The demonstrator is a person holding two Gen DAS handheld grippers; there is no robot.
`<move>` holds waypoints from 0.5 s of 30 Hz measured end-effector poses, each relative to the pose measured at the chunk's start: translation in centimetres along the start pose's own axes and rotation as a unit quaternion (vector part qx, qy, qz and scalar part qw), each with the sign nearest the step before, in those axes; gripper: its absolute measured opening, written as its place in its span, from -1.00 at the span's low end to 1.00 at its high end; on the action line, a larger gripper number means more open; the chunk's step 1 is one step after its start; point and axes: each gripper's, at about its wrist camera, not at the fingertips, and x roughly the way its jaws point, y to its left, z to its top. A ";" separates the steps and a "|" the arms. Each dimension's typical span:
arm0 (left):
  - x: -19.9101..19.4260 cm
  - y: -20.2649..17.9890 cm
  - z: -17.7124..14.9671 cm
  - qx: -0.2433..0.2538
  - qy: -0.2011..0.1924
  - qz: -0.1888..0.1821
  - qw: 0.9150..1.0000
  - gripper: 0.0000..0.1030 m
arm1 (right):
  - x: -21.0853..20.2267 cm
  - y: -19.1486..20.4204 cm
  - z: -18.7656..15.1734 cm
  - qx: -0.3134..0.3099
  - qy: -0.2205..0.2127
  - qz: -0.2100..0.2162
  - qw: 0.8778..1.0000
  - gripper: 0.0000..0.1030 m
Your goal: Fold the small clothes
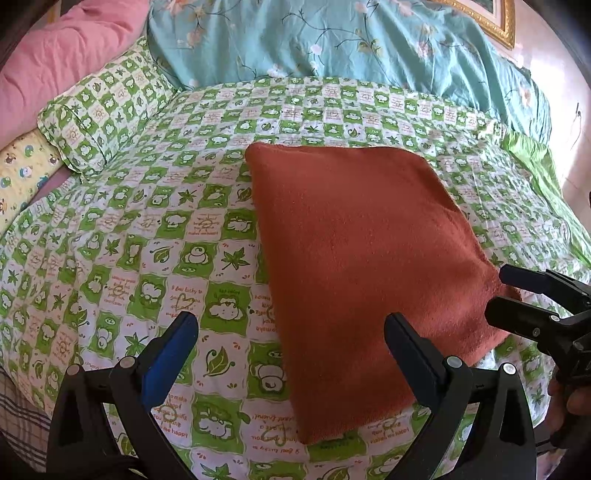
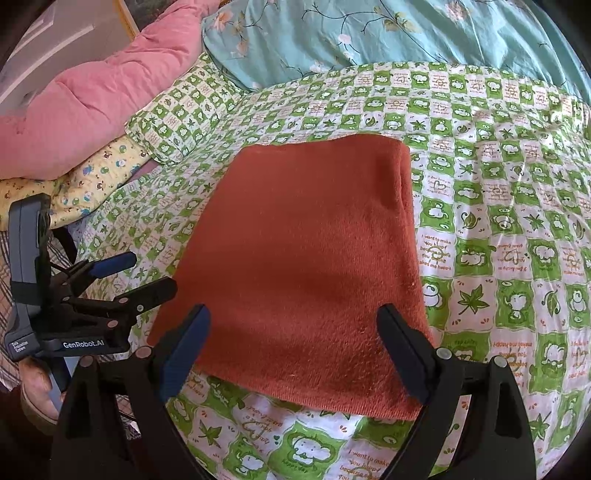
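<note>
A rust-orange cloth lies folded into a flat rectangle on the green-and-white checked bed sheet. It also shows in the right wrist view. My left gripper is open and empty, held above the cloth's near left edge. My right gripper is open and empty above the cloth's near edge. The right gripper shows in the left wrist view at the cloth's right corner. The left gripper shows in the right wrist view just left of the cloth.
A green checked pillow lies at the far left. A pink quilt and a teal floral quilt lie behind. A yellow patterned pillow lies at the left. A gold picture frame leans at the far right.
</note>
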 end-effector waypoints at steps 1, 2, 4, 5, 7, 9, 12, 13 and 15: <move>0.0 0.0 0.0 0.000 0.000 0.000 1.000 0.96 | 0.0 0.0 0.0 0.000 0.000 0.000 1.000 0.78; 0.0 0.0 0.0 0.000 0.000 0.000 1.000 0.96 | 0.0 0.0 0.0 0.000 0.000 0.000 1.000 0.78; 0.0 0.0 0.0 0.000 0.000 0.001 1.000 0.96 | 0.1 0.1 0.1 0.000 0.000 0.001 1.000 0.78; 0.0 0.0 0.1 0.000 0.000 0.001 1.000 0.96 | 0.1 0.0 0.1 -0.001 0.000 0.001 1.000 0.78; 0.0 0.0 0.0 -0.001 0.000 0.001 1.000 0.96 | 0.2 0.0 0.1 -0.001 0.000 0.002 1.000 0.78; 0.0 0.0 0.1 0.000 0.000 0.001 1.000 0.96 | 0.2 0.1 0.2 -0.001 0.000 0.002 1.000 0.78; 0.0 0.0 0.1 -0.001 0.000 0.001 1.000 0.96 | 0.2 0.1 0.2 -0.001 0.000 0.002 1.000 0.78; 0.0 0.0 0.1 -0.001 0.000 0.001 1.000 0.96 | 0.2 0.1 0.2 -0.001 0.000 0.002 1.000 0.78; 0.1 0.0 0.2 -0.002 0.001 0.000 1.000 0.96 | 0.3 0.1 0.3 -0.002 0.000 0.002 1.000 0.78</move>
